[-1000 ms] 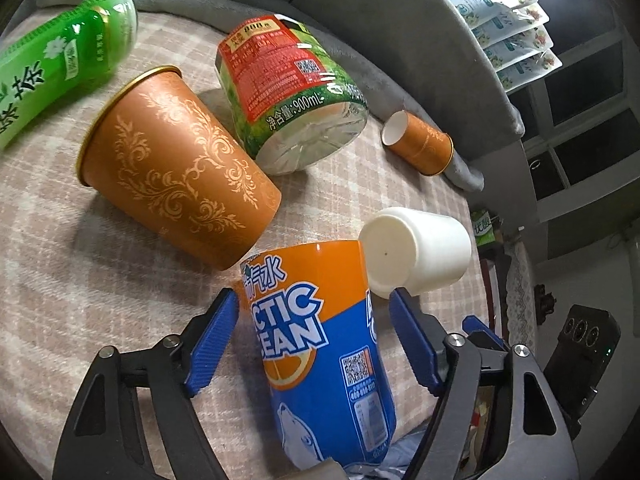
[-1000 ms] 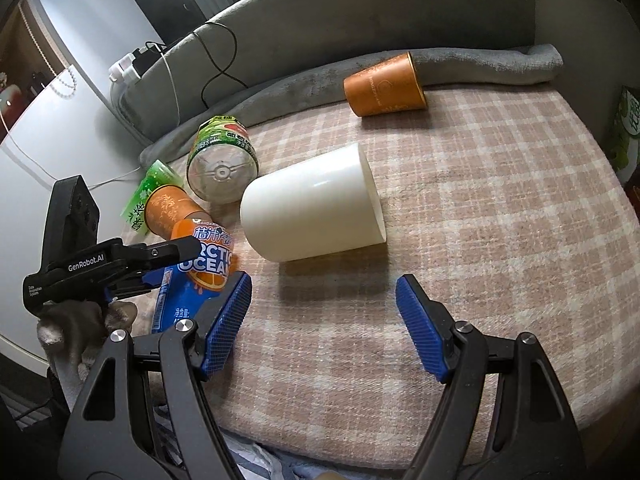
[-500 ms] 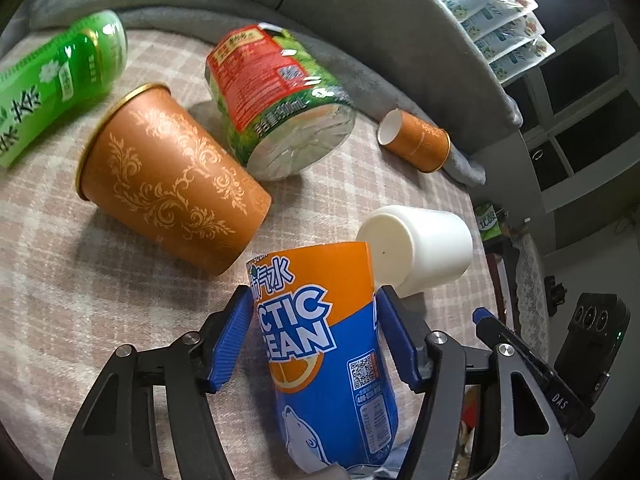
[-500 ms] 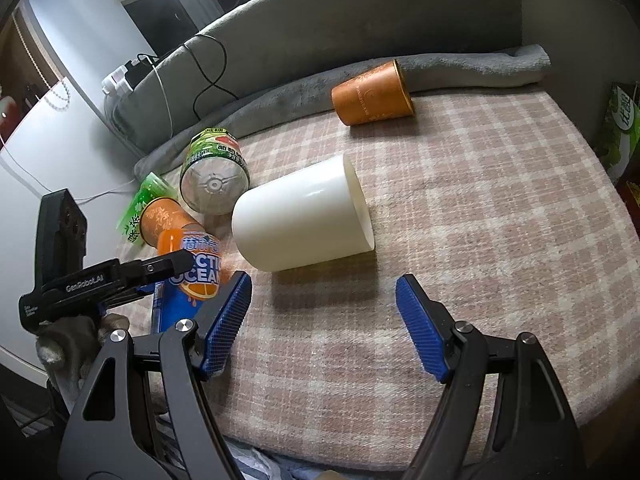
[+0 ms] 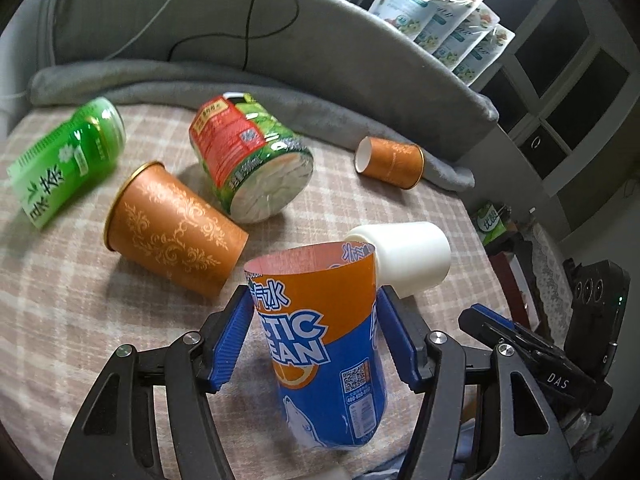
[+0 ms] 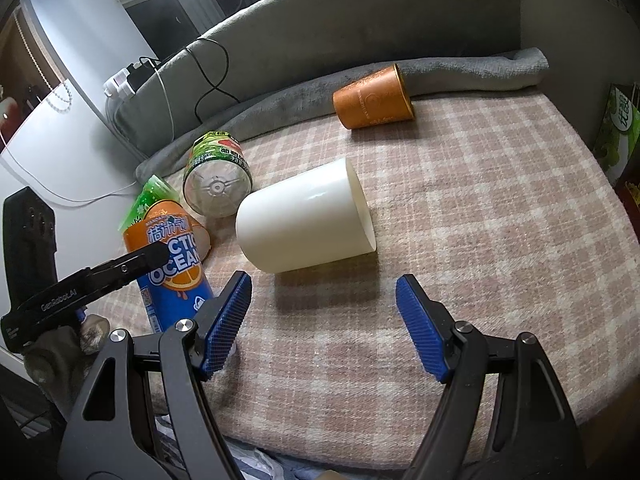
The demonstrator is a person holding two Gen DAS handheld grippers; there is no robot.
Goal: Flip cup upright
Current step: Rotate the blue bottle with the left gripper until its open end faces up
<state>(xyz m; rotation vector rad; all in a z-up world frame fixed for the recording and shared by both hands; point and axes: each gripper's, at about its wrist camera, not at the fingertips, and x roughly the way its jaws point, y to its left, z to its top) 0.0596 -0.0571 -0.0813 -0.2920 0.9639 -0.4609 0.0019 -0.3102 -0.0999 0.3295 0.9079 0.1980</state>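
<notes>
Left gripper (image 5: 316, 334) fingers pinching orange-blue cup (image 5: 320, 344), mouth up, on checked blanket (image 6: 480, 240); right gripper (image 6: 324, 320) fingers spread, white cup (image 6: 304, 220) on its side at 12 o'clock.

Two bottles lay on their sides on the checked cloth (image 5: 60, 280): a green tea bottle (image 5: 66, 164) and a red-labelled bottle (image 5: 248, 160), with a grey blanket (image 5: 160, 84) bunched up behind.

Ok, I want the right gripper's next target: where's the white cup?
The white cup lies on its side mid-table in the right wrist view, just ahead of the open right gripper, beside the orange-and-blue cup that the left gripper clamps.
</notes>
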